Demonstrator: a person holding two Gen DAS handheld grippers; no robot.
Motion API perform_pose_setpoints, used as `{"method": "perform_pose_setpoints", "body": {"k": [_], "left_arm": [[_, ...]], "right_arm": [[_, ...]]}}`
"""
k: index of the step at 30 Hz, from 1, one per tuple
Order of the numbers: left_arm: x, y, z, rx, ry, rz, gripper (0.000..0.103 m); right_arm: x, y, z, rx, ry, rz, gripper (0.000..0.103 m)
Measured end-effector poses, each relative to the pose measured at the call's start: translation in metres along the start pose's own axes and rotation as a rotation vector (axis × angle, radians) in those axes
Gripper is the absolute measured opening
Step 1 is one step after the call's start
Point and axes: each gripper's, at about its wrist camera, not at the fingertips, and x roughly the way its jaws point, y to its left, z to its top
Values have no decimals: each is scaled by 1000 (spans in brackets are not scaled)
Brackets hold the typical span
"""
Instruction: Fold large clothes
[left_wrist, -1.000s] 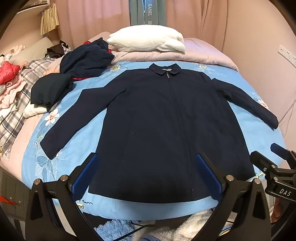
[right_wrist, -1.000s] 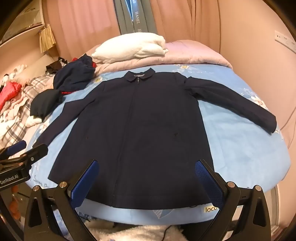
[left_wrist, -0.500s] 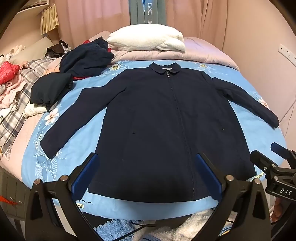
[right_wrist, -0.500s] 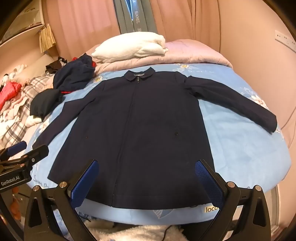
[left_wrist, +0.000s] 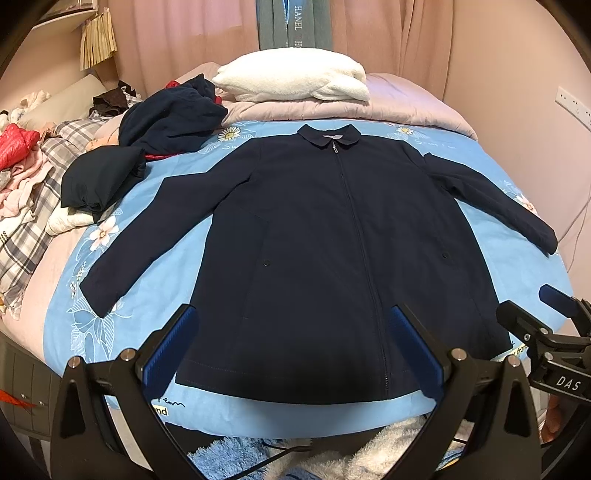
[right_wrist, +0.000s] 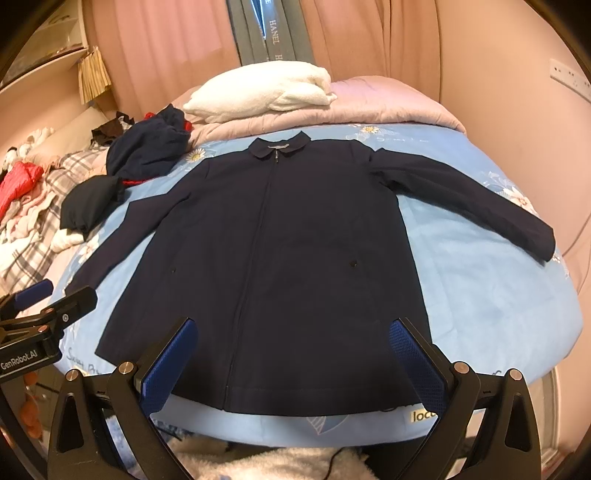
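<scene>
Both the left tongs (left_wrist: 291, 345) and the right tongs (right_wrist: 293, 349) hang wide open and empty at the near edge of the bed (left_wrist: 491, 240), so a good start is to pinch one sleeve end and lay it across the middle. The dark blue jacket (left_wrist: 332, 251) lies flat on the bed, zipped up, collar far, sleeves spread left and right.

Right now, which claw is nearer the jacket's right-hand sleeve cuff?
Right. The right claw hovers over the hem on the side of that cuff; the left claw sits farther over, near the hem's other end.
</scene>
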Motion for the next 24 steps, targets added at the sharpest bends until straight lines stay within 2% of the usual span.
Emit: {"method": "perform_pose_setpoints", "body": {"k": [24], "left_arm": [[1,0,1,8,4,6,103]], "right_arm": [[2,0,1,-7,14,6,103]]}}
